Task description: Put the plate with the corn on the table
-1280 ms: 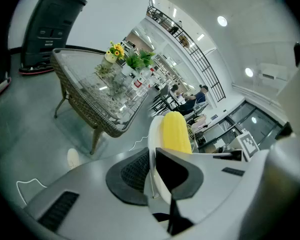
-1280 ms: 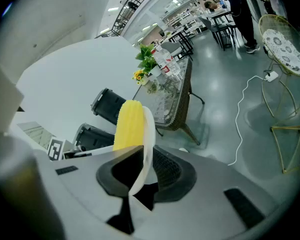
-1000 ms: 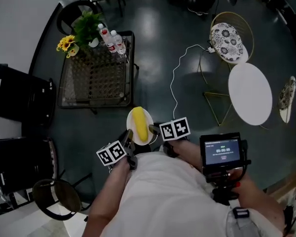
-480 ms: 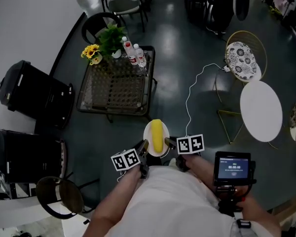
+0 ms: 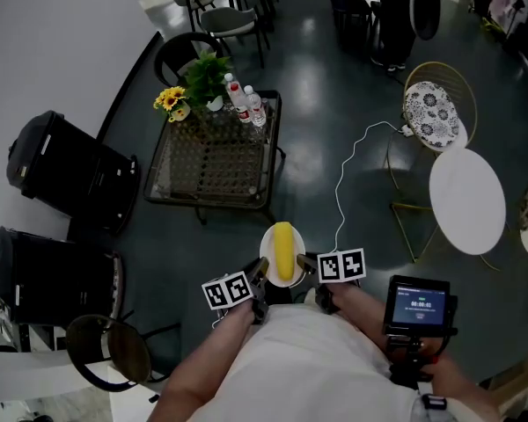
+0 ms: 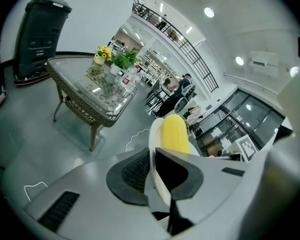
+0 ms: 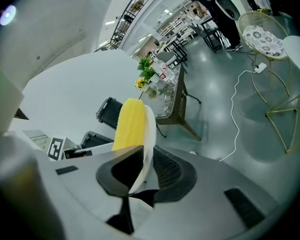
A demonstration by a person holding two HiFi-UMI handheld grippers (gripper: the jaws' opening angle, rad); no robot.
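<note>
A small white plate point(image 5: 267, 251) with a yellow corn cob point(image 5: 283, 250) on it is carried in the air above the dark floor. My left gripper point(image 5: 259, 281) is shut on the plate's left rim point(image 6: 153, 143), and my right gripper point(image 5: 304, 265) is shut on its right rim point(image 7: 148, 134). The corn point(image 6: 174, 133) point(image 7: 128, 124) lies along the middle of the plate. The glass-topped wicker table point(image 5: 213, 156) stands ahead, a short way beyond the plate.
The table carries a flower pot point(image 5: 177, 105), a green plant point(image 5: 209, 75) and water bottles point(image 5: 245, 104) at its far end. Two black bins point(image 5: 66, 176) stand to the left. To the right are a round white table point(image 5: 467, 202), a wire chair point(image 5: 434, 108) and a white cable point(image 5: 350, 170) on the floor.
The plate and both grippers have stayed together while I came nearer the glass table; the view has shifted so the table sits more centrally ahead.
</note>
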